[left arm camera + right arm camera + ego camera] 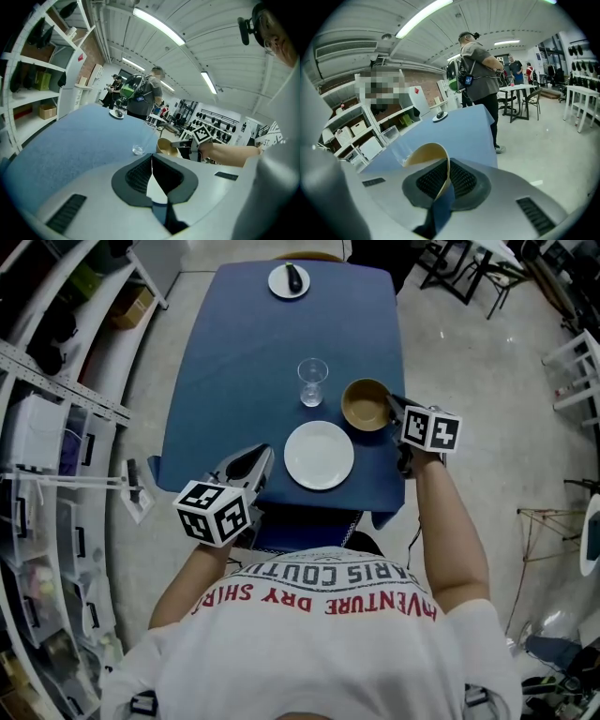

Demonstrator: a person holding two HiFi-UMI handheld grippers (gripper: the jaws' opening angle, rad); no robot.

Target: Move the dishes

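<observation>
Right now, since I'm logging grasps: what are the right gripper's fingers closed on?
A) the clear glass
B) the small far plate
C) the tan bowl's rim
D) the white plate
C: in the right gripper view, the right gripper has the rim of the tan bowl pinched between its fingers.

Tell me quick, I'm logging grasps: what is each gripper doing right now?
Left gripper: closed, tips touching, apparently empty; the plate only shows beyond them.
Right gripper: closed on the rim of the bowl.
</observation>
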